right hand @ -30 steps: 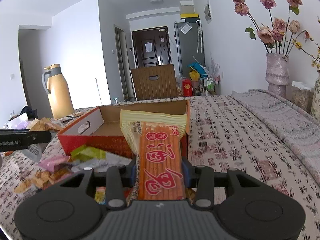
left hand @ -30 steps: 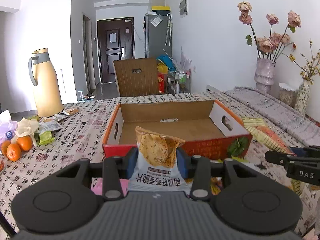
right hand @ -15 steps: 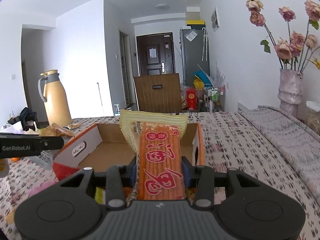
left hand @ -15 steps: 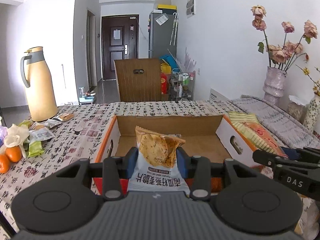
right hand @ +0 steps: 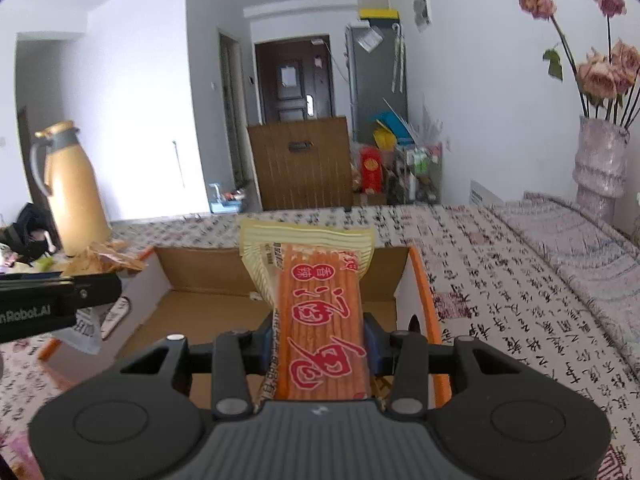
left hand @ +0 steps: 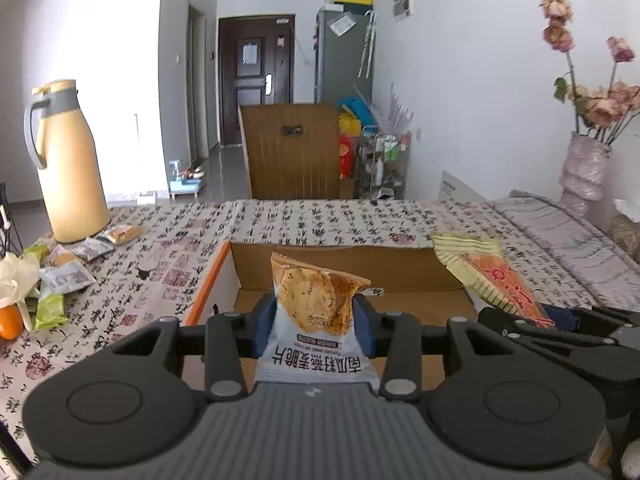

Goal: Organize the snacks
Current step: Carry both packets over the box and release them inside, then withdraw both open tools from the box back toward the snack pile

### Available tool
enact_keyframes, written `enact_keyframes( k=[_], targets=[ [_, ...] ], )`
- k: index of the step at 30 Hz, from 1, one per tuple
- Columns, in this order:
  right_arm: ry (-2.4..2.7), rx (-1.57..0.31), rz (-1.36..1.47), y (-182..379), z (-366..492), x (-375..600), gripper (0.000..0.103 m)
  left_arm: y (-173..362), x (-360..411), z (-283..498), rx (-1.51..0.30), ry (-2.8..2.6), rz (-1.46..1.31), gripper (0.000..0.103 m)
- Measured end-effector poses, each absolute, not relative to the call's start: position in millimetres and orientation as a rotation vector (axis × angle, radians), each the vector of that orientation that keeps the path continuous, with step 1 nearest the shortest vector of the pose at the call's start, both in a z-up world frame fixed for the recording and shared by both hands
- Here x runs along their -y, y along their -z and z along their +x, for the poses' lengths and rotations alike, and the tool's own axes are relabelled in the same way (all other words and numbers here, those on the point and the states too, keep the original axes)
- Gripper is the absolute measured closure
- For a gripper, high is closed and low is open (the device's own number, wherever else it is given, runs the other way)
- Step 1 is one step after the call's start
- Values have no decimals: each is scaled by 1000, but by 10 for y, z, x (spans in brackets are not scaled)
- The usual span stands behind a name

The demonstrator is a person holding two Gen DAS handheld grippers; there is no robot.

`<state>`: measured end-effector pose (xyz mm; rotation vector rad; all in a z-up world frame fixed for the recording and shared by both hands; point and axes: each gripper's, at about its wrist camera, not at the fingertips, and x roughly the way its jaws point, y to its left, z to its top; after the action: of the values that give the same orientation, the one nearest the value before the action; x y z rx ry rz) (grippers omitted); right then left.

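Box (left hand: 348,268) nearer; jug (left hand: 70,164) leftward, perhaps.

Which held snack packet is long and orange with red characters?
The stick snack packet in the right gripper; the left gripper holds a white crisps packet.

Patterned table (left hand: 320,220) carries cardboard box (left hand: 340,258), thermos (left hand: 66,164), loose snack packets (left hand: 68,278)

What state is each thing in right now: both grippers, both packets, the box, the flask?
Left gripper: jaws shut on white snack packet.
Right gripper: jaws shut on orange stick packet.
Cardboard box: open-topped, visible floor bare.
Thermos flask: upright, lid on.
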<state>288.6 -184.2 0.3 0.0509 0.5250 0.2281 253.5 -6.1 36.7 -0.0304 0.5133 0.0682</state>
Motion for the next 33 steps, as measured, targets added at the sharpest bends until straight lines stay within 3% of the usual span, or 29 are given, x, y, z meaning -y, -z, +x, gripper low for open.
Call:
enact_keyframes(
  k=[6,9,11,13,14,16,18,33],
  targets=[
    [-201,-552,56,153,3047,1808,61,-184,10,2659,-545,-80,-40,60],
    [-208,-565,63,197,3072,1804,55,-123,-11,2675,-560,-75,-45,56],
    [-203,-553,69,198,3047,1821,41,-119,-25,2654,-558,-76,-51,40],
    [-209,-534,83,171,3003,1854,29,-146,-34,2601,-539,-71,-60,16],
    [-209,-523,92,153,2981,1874,18,-161,-36,2583,-529,-76,-59,13],
    [-201,-498,104,123,2941,1910,8,-192,-40,2544,-510,-80,-64,0],
    [-201,-482,122,93,2913,1946,0,-212,-35,2516,-503,-92,-67,0],
    [-202,-422,140,-124,2767,2056,0,-380,-8,2404,-481,-105,-71,0]
  ],
)
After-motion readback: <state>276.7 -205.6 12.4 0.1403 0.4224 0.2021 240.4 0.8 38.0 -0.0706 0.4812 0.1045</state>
